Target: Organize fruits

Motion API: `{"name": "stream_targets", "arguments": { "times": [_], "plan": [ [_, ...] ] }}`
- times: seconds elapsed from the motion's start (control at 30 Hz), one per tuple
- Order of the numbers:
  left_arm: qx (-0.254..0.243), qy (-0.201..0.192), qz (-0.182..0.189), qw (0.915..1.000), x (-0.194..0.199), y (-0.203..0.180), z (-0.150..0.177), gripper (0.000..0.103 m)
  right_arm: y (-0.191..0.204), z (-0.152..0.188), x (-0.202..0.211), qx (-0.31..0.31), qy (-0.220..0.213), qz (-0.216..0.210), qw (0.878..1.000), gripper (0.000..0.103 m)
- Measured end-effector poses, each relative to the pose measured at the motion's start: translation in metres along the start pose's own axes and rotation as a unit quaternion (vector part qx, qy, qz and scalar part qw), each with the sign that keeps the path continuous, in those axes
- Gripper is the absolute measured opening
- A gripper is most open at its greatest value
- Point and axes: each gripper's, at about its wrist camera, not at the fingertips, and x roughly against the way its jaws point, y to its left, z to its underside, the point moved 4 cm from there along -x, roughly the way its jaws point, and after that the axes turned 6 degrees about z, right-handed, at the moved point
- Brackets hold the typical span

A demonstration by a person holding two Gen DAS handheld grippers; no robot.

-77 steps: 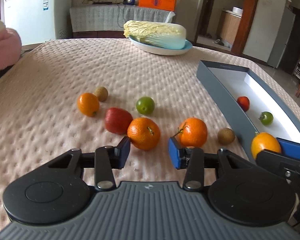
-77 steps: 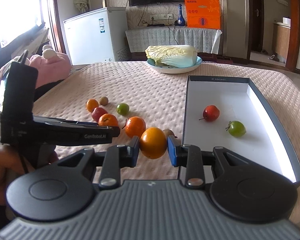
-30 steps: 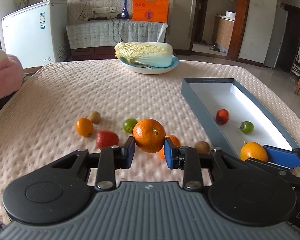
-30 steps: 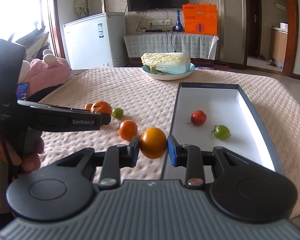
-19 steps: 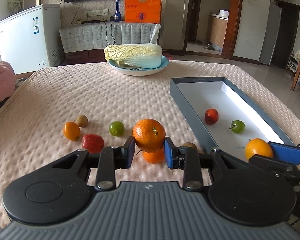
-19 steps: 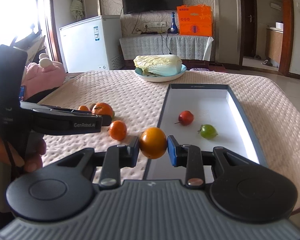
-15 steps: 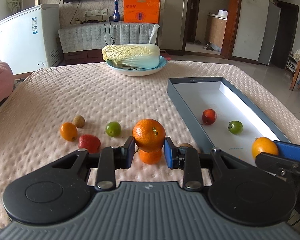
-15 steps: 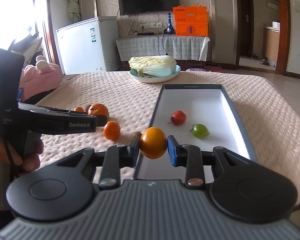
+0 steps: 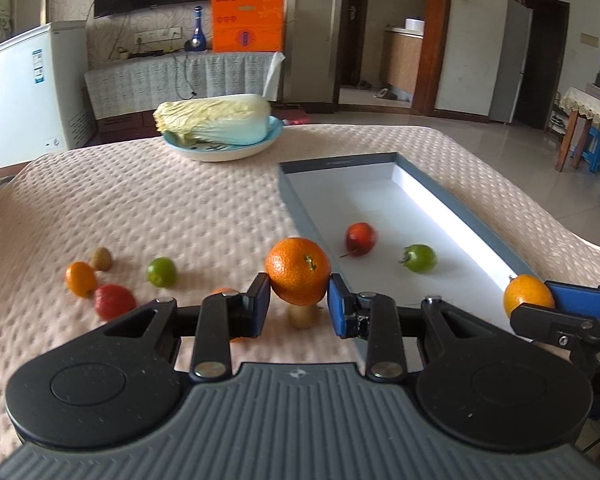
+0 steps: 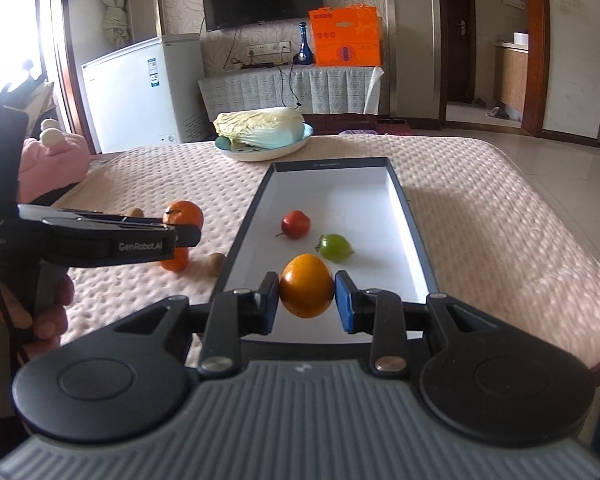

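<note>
My left gripper [image 9: 299,306] is shut on a dimpled mandarin [image 9: 299,271], held above the quilt just left of the grey box [image 9: 300,208]. My right gripper [image 10: 307,298] is shut on a smooth yellow-orange fruit [image 10: 307,285] and hangs over the near end of the box [image 10: 414,236]. Inside the box lie a red fruit [image 10: 295,223] and a green fruit [image 10: 335,247]. The right gripper's fruit [image 9: 528,295] shows at the right edge of the left wrist view. From the right wrist view, the left gripper's mandarin [image 10: 184,213] sits left of the box.
On the quilt left of the box lie a lime [image 9: 161,271], a red fruit [image 9: 115,301], a small orange [image 9: 80,278], two brown kiwis [image 9: 101,258] [image 9: 303,316] and another orange [image 10: 175,260]. A plate with a cabbage [image 9: 216,125] stands at the far side. A hand [image 10: 44,312] grips the left tool.
Both grippers have carried their fruits to the right. The right one now hangs over the box floor instead of its left wall; the left one has come closer to the box's left wall.
</note>
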Motion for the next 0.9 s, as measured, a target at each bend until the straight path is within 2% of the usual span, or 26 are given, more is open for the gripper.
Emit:
{"name": "stream_targets", "arguments": {
  "times": [0.4, 0.9],
  "plan": [
    [-0.016, -0.010, 0.038, 0.9991, -0.014, -0.033, -0.010, 0.036, -0.012, 0.003, 0.004, -0.005, 0.007, 0.011, 1.000, 0.033],
    [-0.026, -0.001, 0.069, 0.9972, -0.067, -0.065, -0.027, 0.036, -0.014, 0.003, -0.007, -0.007, 0.020, 0.003, 1.000, 0.033]
  ]
}}
